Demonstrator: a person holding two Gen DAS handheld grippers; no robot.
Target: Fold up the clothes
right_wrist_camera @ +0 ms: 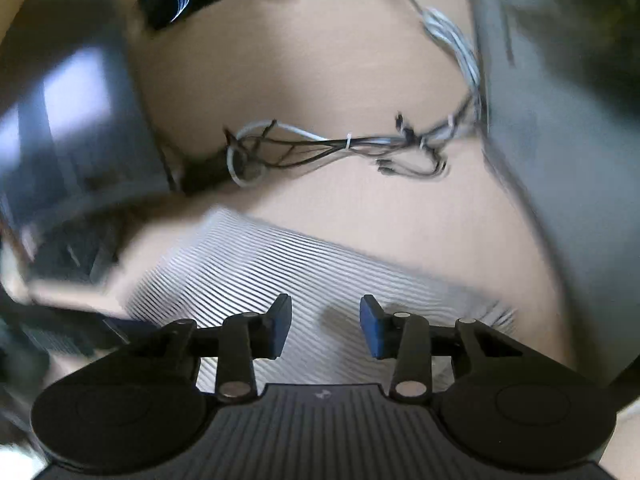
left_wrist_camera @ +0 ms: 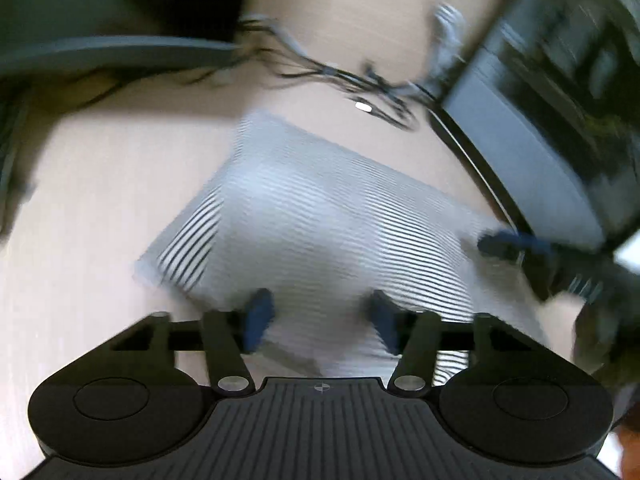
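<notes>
On the pale wooden table [left_wrist_camera: 80, 200], a folded shirt [left_wrist_camera: 320, 216] of thin black-and-white stripes lies flat, a soft rectangle whose long axis runs from 10 o'clock to 4 o'clock in the left wrist view. Over its near edge the left gripper [left_wrist_camera: 320, 320] hangs with blue pads apart, gripping nothing. Toward 3 o'clock the right gripper [right_wrist_camera: 325, 326] likewise stands unclenched above the cloth [right_wrist_camera: 304, 268]. Tangled thin cables [right_wrist_camera: 332, 148] lie beyond at 12 o'clock
</notes>
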